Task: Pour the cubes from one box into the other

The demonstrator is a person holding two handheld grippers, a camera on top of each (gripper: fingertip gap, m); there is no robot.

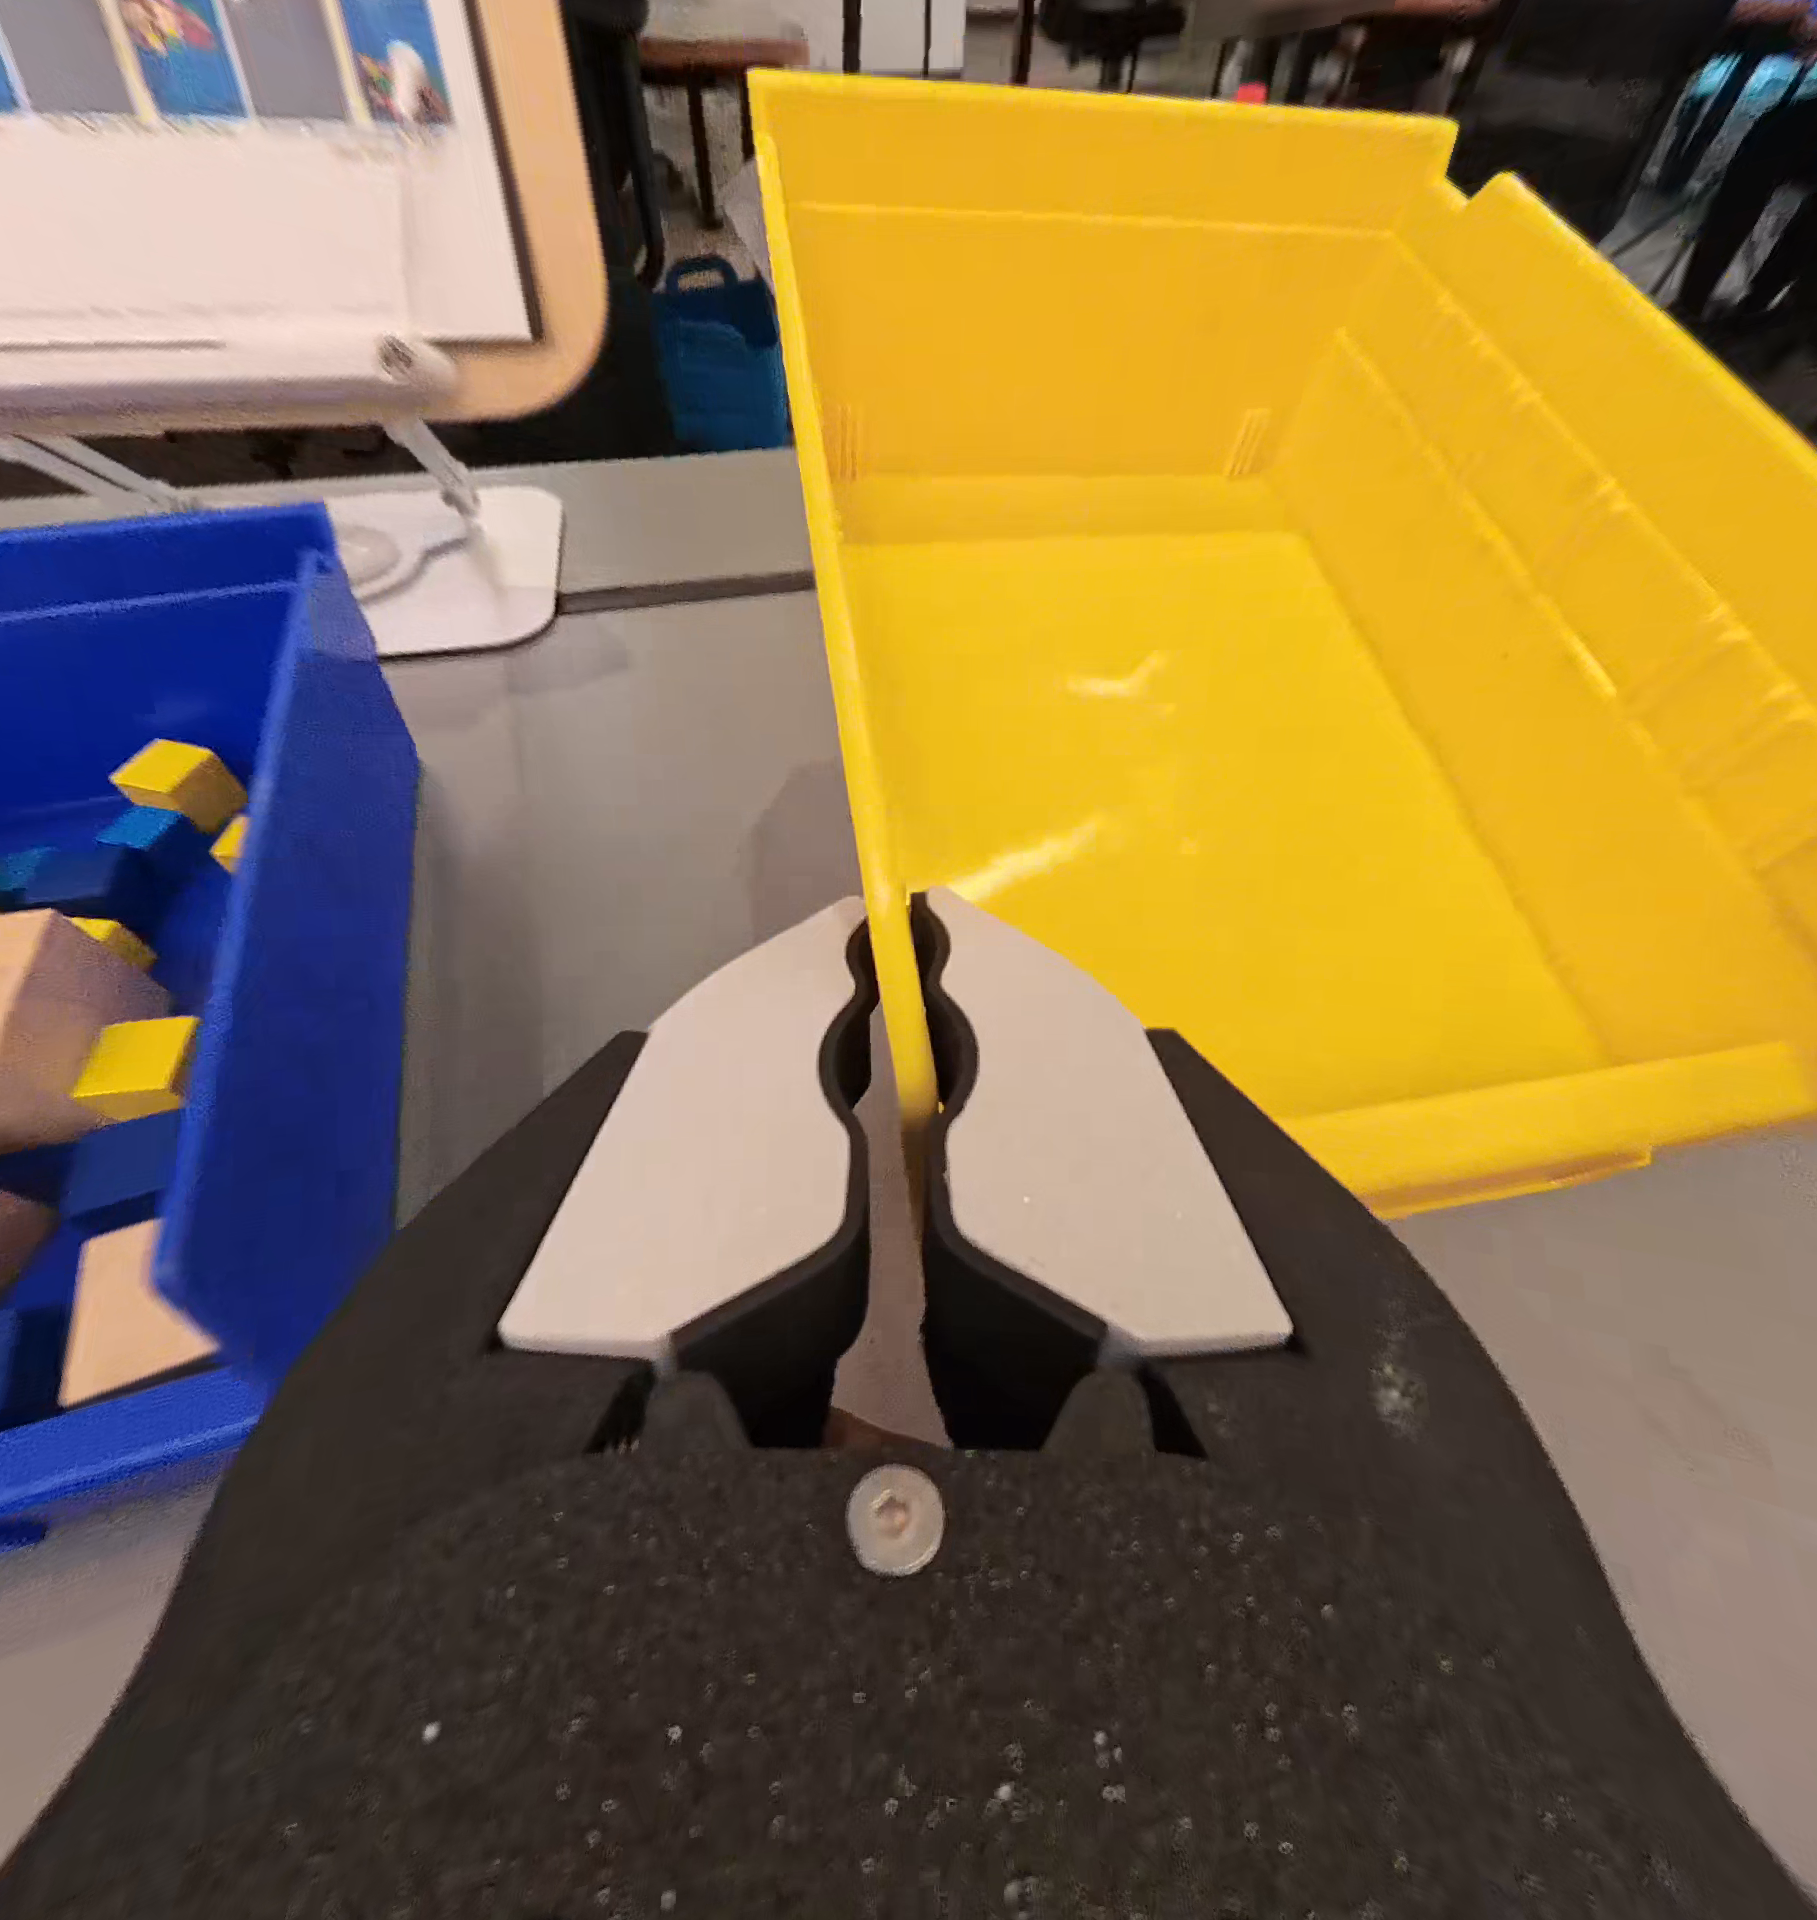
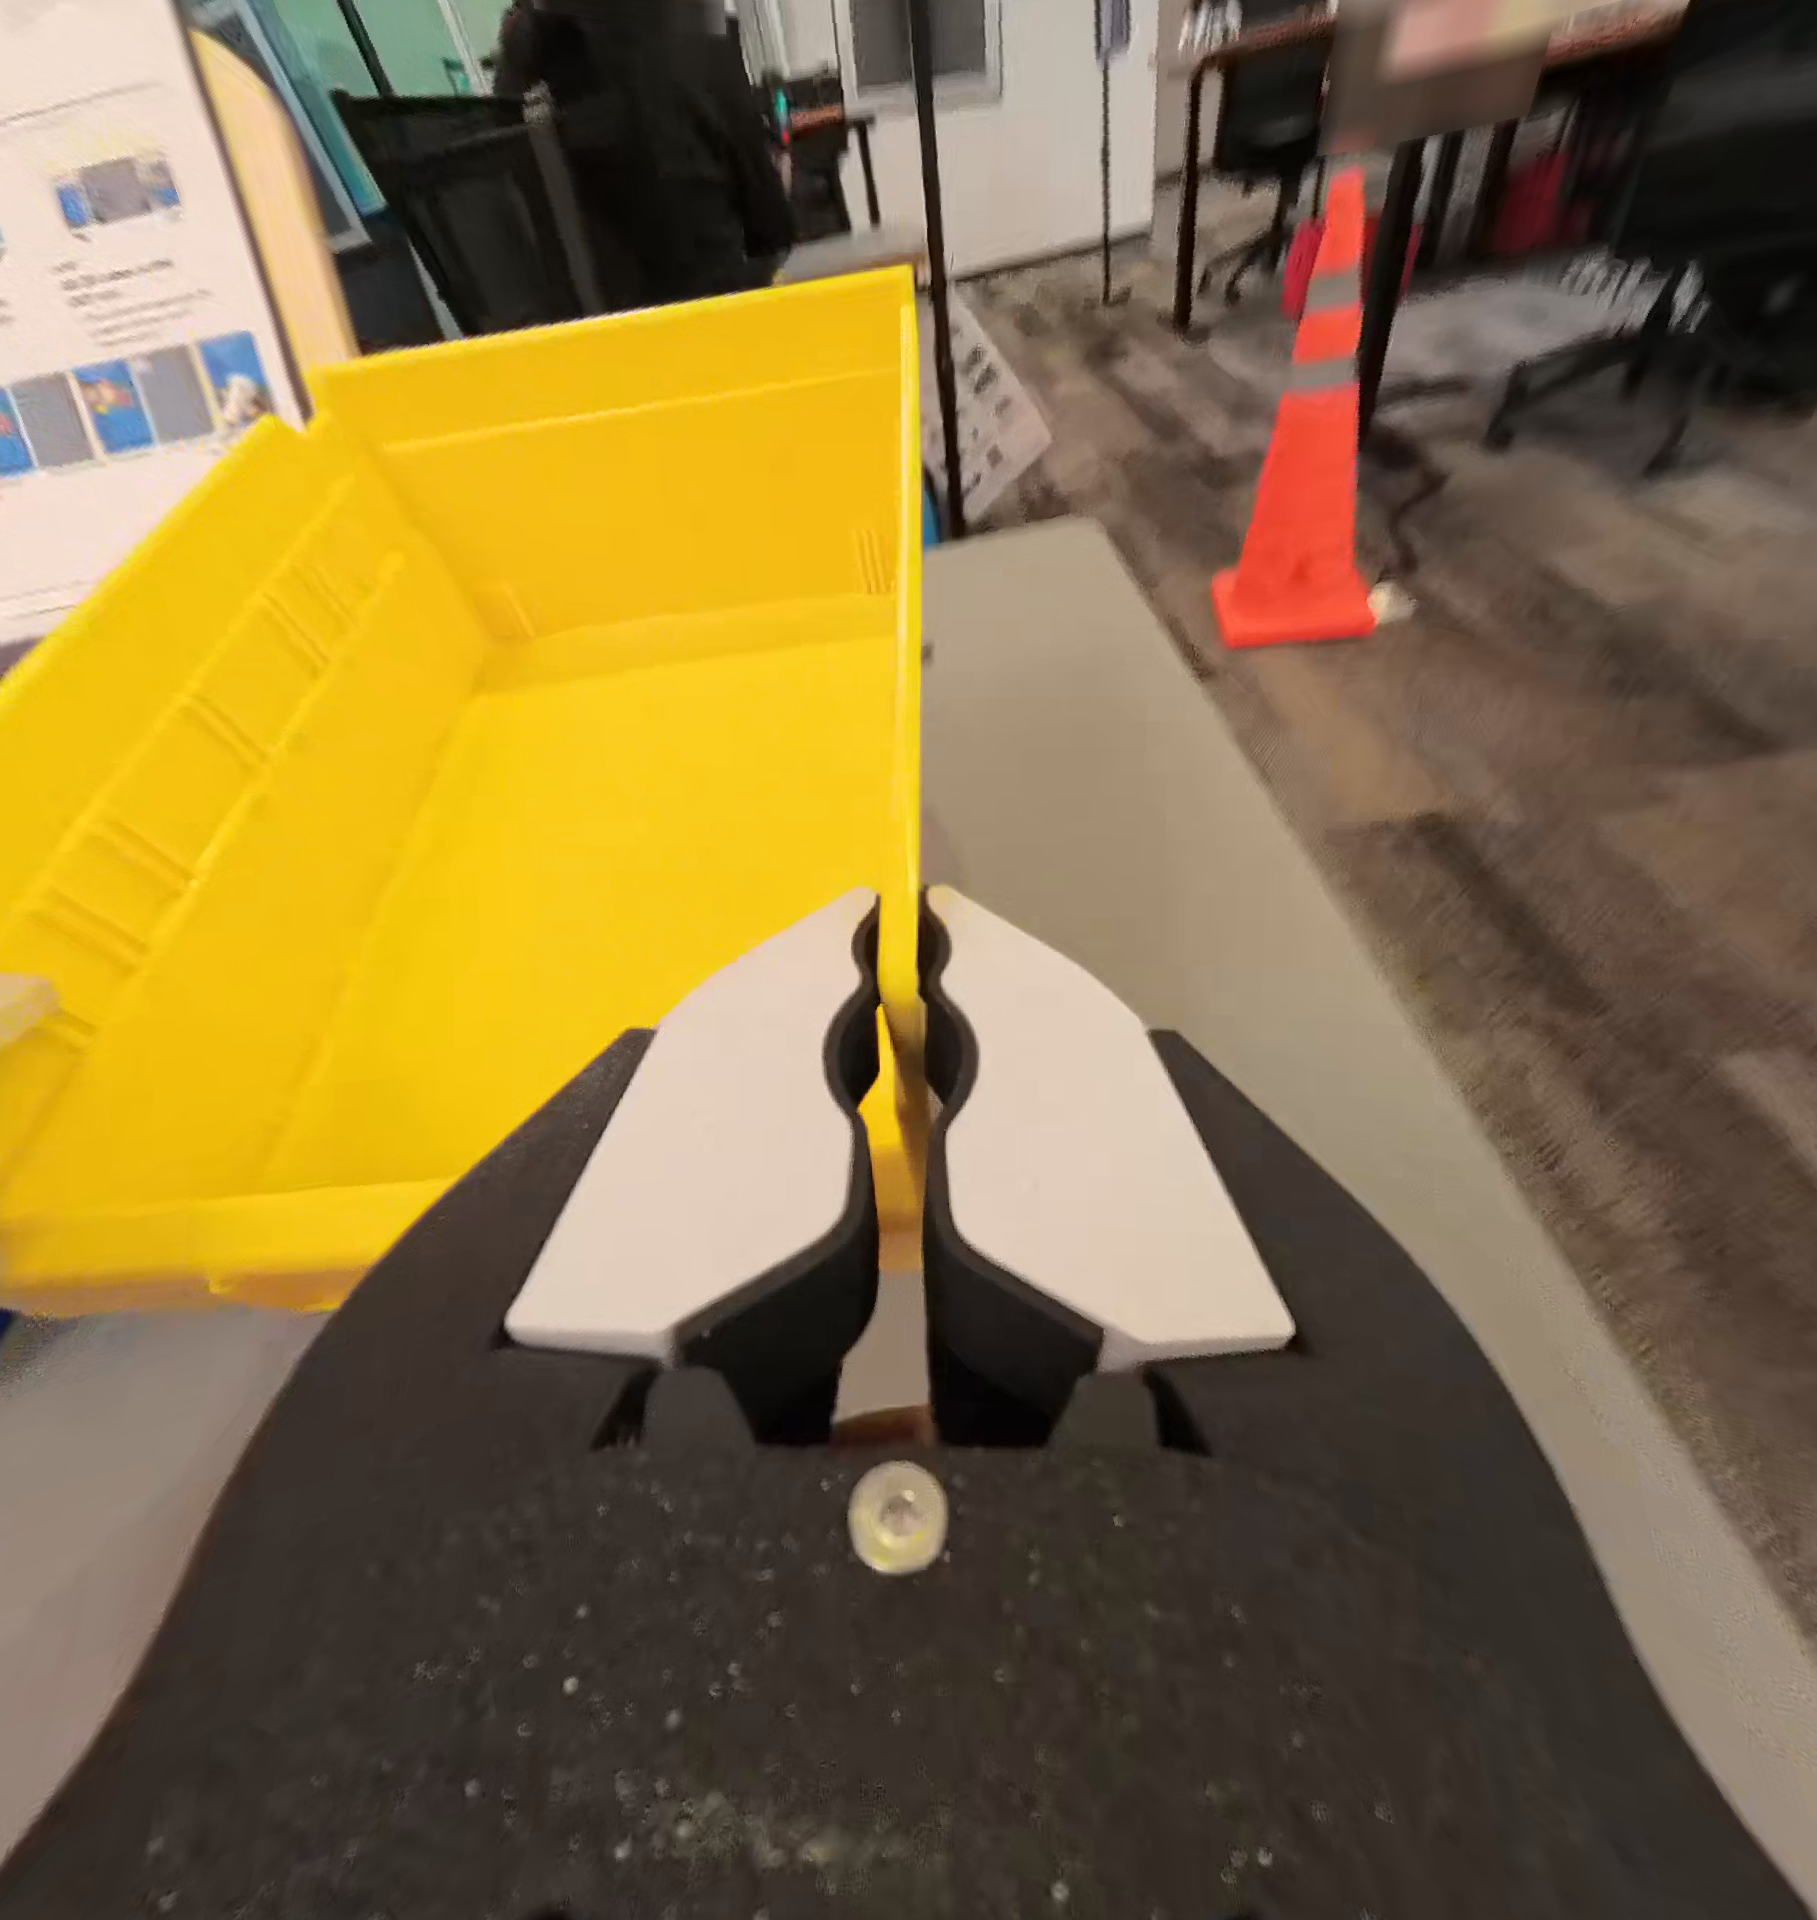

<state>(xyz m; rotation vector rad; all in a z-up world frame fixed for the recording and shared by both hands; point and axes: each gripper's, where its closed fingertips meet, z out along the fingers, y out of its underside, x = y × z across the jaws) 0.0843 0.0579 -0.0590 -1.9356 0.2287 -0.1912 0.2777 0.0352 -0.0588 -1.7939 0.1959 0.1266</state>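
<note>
Gripping the yellow box by its two long side walls, the left gripper and the right gripper each have their fingers clenched on a thin wall near the low front lip. The box runs lengthwise away from both cameras, tall back wall farthest, nothing inside it, over the grey table. To its left sits the blue box holding yellow, blue and tan cubes.

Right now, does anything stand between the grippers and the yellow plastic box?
Nothing: the left gripper and right gripper each clamp a side wall of the empty yellow plastic box.
</note>
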